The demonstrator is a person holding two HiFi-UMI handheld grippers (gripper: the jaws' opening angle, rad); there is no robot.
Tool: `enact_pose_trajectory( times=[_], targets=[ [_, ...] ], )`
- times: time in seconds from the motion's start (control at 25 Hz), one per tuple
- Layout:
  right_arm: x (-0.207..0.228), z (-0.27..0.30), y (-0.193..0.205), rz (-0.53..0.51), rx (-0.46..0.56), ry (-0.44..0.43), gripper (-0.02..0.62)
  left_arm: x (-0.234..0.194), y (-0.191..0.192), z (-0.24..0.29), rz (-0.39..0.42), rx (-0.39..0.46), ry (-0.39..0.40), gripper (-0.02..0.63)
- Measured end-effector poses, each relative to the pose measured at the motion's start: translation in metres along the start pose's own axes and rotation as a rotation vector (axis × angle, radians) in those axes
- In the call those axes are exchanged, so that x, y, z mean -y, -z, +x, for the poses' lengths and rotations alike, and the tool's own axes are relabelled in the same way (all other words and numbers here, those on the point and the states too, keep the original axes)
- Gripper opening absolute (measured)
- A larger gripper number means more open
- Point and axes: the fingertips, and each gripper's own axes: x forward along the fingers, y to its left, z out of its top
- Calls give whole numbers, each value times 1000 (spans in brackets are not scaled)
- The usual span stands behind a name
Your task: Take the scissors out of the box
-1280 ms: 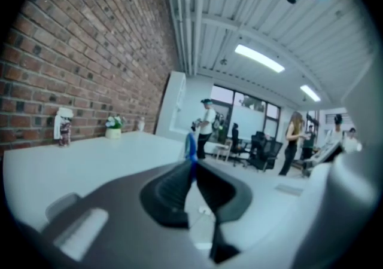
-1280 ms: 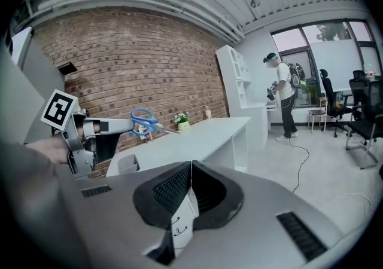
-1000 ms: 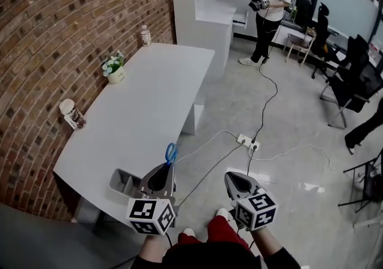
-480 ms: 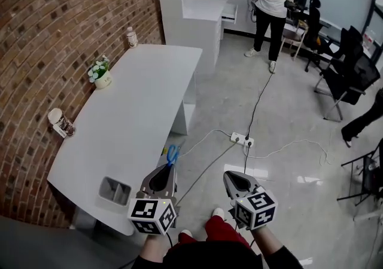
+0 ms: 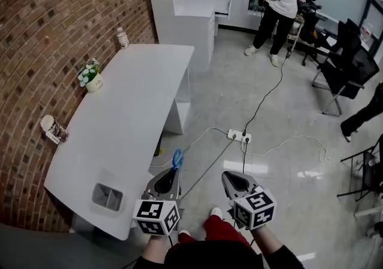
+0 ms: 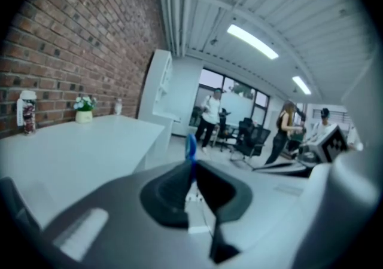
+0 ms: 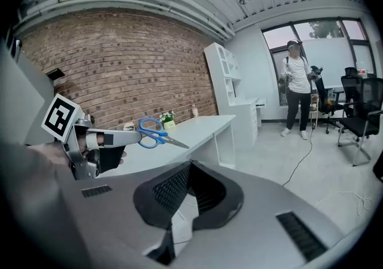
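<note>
On desk (image 5: 128,106), the box (image 5: 108,196) sits well left of the fingers. L gripper (image 5: 173,172): fingers clenched on blue scissors (image 5: 177,159), which jut beyond the tips, clear of desk. R gripper (image 5: 228,177): fingers closed, empty. Removal looks done; only set-down left.

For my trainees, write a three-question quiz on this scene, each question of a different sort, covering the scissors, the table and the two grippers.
1. True or false: the blue scissors are clamped in the left gripper, outside the grey box.
2. Which of these stands on the white table, close to the brick wall? A. a laptop. B. a small flower pot. C. a kettle.
3. Fill the gap: the right gripper holds ____.

Key: 1 true. 2 B. 3 nothing; its jaws are together with nothing between them.
</note>
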Motion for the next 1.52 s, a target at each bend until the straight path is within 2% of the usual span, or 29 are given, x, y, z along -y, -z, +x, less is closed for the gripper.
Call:
enact_pose_trajectory(
  times=[0.56, 1.52],
  targets=[
    [34, 5, 9, -10, -48, -1, 8, 20, 25, 40, -21, -78, 11, 26],
    [59, 26, 5, -31, -87, -38, 8, 23, 30, 79, -47, -120, 2, 26]
  ],
)
